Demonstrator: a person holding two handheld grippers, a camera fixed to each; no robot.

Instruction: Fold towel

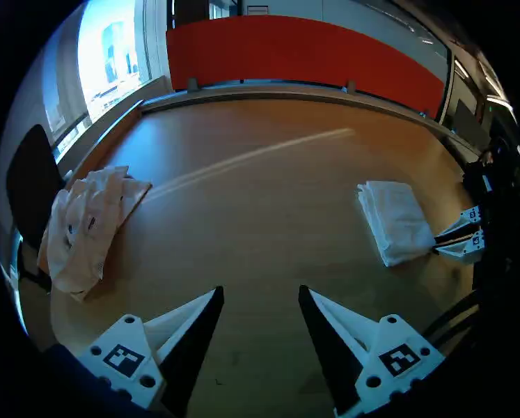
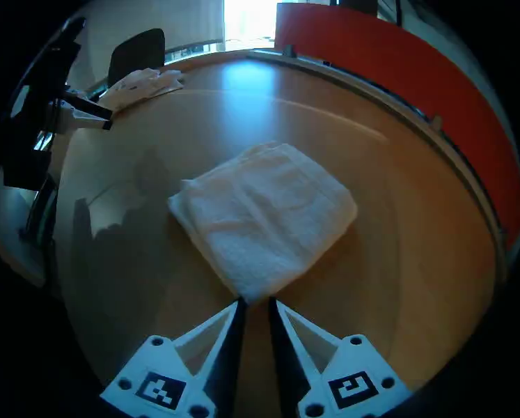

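In the left gripper view, the left gripper (image 1: pixel 260 292) hangs over the bare wooden table (image 1: pixel 260 174) with its jaws wide apart and nothing between them. The folded white towel (image 1: pixel 395 219) lies flat on the table, ahead of these jaws and well off to their right. It reads as an oblong, its long axis running away from the jaws and leaning slightly left at the far end. The right gripper (image 1: pixel 442 240) meets the towel's near right corner. A loose pile of pale cloths (image 1: pixel 85 223) lies ahead and far to the left of the jaws, near the table edge, with a dark chair (image 1: pixel 30 184) behind it. A red partition (image 1: pixel 294 52) stands along the far side of the table.

In the right gripper view, the right gripper (image 2: pixel 256 304) has its jaws drawn close, with a narrow strip of table showing between them. The towel (image 2: pixel 263 209) lies directly ahead, turned like a diamond so that one corner points straight at the jaws. That corner reaches their tips, but whether it is pinched cannot be told. Seen from here its sides look nearly equal. The left gripper (image 2: pixel 105 120) is far ahead to the left, well apart from the towel. The cloth pile (image 2: pixel 145 82) and the chair (image 2: pixel 138 49) lie beyond it.
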